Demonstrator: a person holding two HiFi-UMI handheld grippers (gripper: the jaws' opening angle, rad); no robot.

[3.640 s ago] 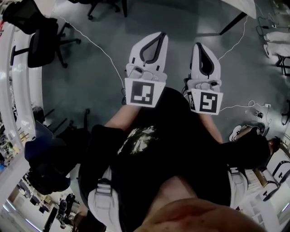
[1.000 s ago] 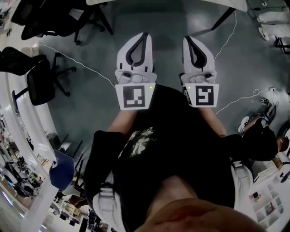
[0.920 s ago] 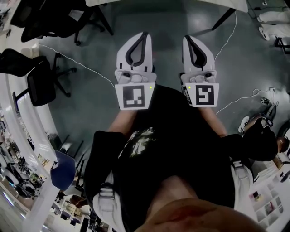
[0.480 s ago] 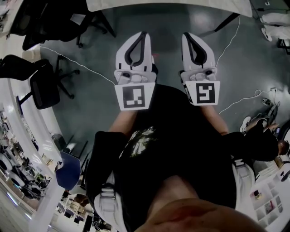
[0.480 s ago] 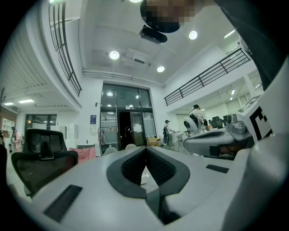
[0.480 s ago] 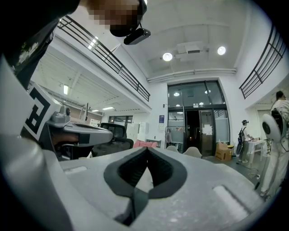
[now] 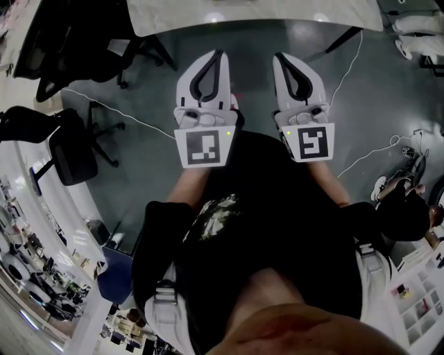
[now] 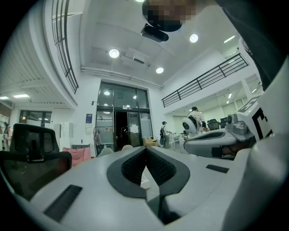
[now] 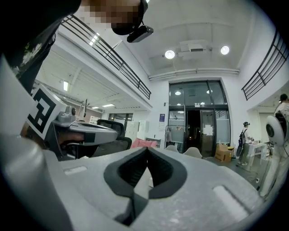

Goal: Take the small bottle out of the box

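Left tool (image 7: 220,54) and right tool (image 7: 279,57), both clenched empty, had drawn nearer the desk (image 7: 257,14) than a second before; box and bottle unseen, so approach only.

Head-view colour key. The left gripper (image 7: 220,54) and the right gripper (image 7: 279,57) had white shells with dark grey ribbed pad linings. The left marker cube (image 7: 203,147) and the right marker cube (image 7: 311,142) bore black-and-white square patterns. The floor (image 7: 152,166) was dark grey-green, crossed at 10 o'clock by a white cable (image 7: 118,111). The shirt (image 7: 277,208) was black with a pale print. A black chair (image 7: 69,149) stood at 9 o'clock and a blue seat (image 7: 114,274) at 7 o'clock.
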